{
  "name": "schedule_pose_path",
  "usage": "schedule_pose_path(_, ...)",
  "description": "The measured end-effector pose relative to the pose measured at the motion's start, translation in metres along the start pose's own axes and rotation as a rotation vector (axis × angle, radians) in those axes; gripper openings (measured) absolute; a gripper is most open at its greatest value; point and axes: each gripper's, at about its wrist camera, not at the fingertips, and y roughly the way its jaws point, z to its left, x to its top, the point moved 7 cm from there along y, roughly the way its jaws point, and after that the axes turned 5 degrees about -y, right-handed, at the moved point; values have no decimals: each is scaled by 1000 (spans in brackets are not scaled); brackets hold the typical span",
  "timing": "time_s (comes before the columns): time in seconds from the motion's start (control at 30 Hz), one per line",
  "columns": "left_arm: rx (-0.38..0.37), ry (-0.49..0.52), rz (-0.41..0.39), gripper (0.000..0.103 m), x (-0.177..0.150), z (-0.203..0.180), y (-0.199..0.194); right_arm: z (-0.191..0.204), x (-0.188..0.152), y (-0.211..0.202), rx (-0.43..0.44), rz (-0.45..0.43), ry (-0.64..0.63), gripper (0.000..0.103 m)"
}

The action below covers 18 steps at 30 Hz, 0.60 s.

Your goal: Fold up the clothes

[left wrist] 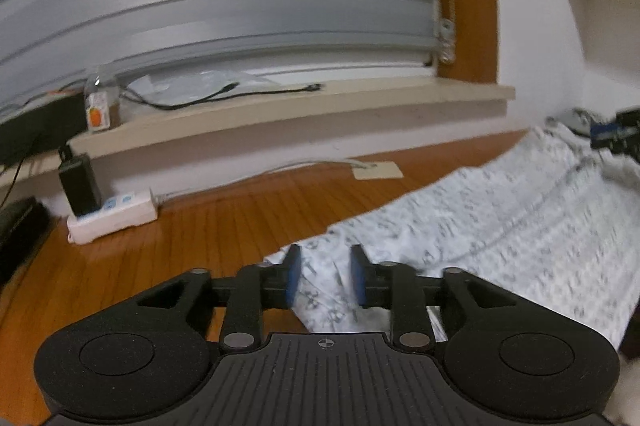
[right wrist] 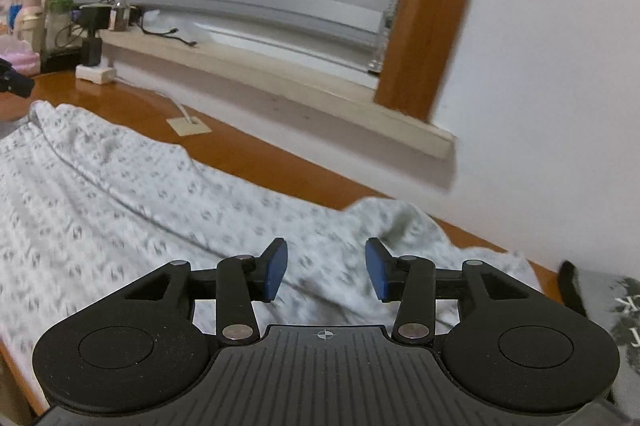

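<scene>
A white garment with a small grey print point(left wrist: 500, 226) lies spread on the wooden table point(left wrist: 200, 238). In the left wrist view my left gripper point(left wrist: 325, 276) hovers over the garment's left corner, open, its blue pads apart with cloth showing below the gap. In the right wrist view the same garment point(right wrist: 120, 193) stretches leftward, and my right gripper point(right wrist: 326, 270) stands open above its bunched right end. The right gripper also shows far off in the left wrist view point(left wrist: 612, 135), at the garment's other end. Nothing is clamped by either.
A white power strip point(left wrist: 114, 220) with a black adapter sits by the wall. A windowsill point(left wrist: 280, 105) holds a cable and a small bottle point(left wrist: 99, 105). A grey printed cloth point(right wrist: 616, 310) lies at the right. Bottles and clutter point(right wrist: 36, 13) stand far left.
</scene>
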Motion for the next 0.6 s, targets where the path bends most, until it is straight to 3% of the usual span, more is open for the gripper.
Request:
schedule_pose_path(0.2, -22, -92, 44, 42, 14, 1, 31, 31, 21, 35, 51, -5, 4, 45)
schedule_pose_path(0.47, -21, -55, 118, 43, 2, -2, 40, 73, 44, 73, 123, 5, -5, 45)
schedule_pose_path(0.6, -8, -53, 135, 43, -4, 4, 35, 99, 66, 76, 220, -18, 3, 45)
